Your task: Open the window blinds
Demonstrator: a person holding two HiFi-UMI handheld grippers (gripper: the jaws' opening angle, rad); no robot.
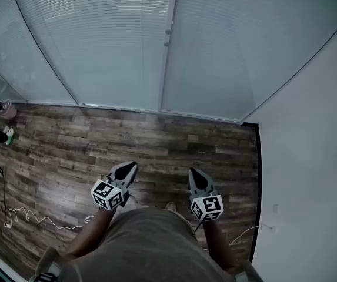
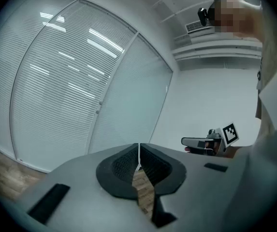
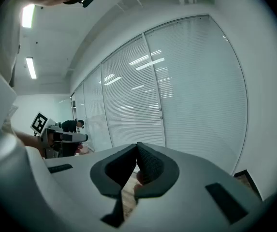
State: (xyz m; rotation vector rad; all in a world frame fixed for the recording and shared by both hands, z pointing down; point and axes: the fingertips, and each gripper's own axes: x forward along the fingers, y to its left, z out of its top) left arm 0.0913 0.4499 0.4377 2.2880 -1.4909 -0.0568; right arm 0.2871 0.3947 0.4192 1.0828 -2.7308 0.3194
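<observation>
We have the left gripper (image 1: 126,170) with jaws pressed together, tips meeting on a thin line, nothing between them. The right gripper (image 1: 195,176) is the same: jaws closed tight, empty. Both hover side by side over the wood floor (image 1: 156,143), apart from each other, touching nothing. The window blinds (image 1: 97,34) sit at 12 o'clock, well apart from both grippers, slats closed across two panels. A vertical frame post with a small knob (image 1: 168,31) runs between the panels. A white wall (image 1: 309,157) is at 3 o'clock. A white cable (image 1: 33,217) lies on the floor at 8 o'clock.
</observation>
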